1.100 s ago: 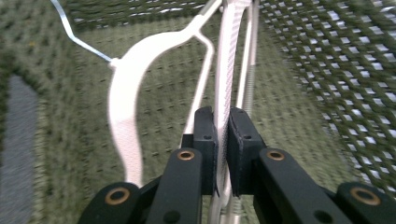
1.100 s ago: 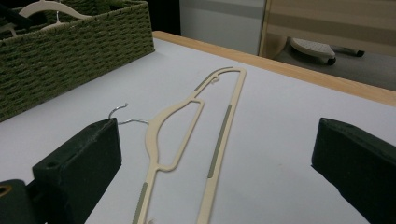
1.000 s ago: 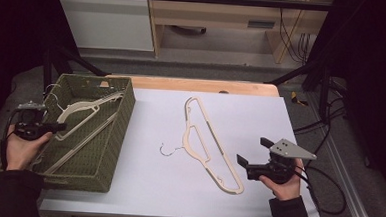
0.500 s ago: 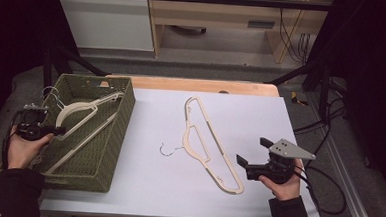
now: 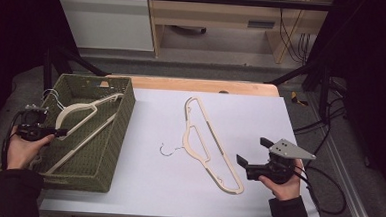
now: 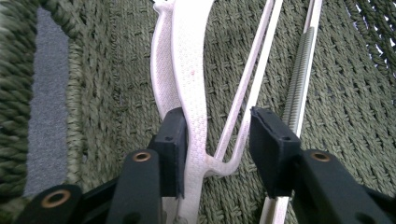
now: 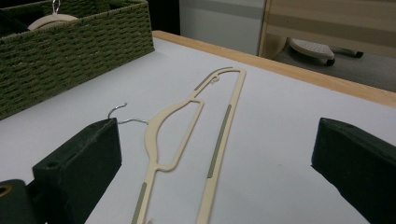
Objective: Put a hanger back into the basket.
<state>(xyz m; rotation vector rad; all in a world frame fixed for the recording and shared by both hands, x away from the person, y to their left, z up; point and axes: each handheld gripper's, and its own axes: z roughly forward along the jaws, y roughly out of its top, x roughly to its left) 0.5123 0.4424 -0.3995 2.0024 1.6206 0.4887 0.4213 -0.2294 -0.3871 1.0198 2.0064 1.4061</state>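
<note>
Our left gripper sits at the green basket near its left rim, jaws just opening, loose around the cream hanger lying inside, right pad clear. Our right gripper hangs wide open, empty, beside the second hanger on the white tabletop, bare surface around it.

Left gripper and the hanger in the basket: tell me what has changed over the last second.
The left gripper has just been opening its jaws; the hanger lies loose between them in the basket, touching one pad. The hanger on the table, the right gripper and both hands stayed put.
</note>
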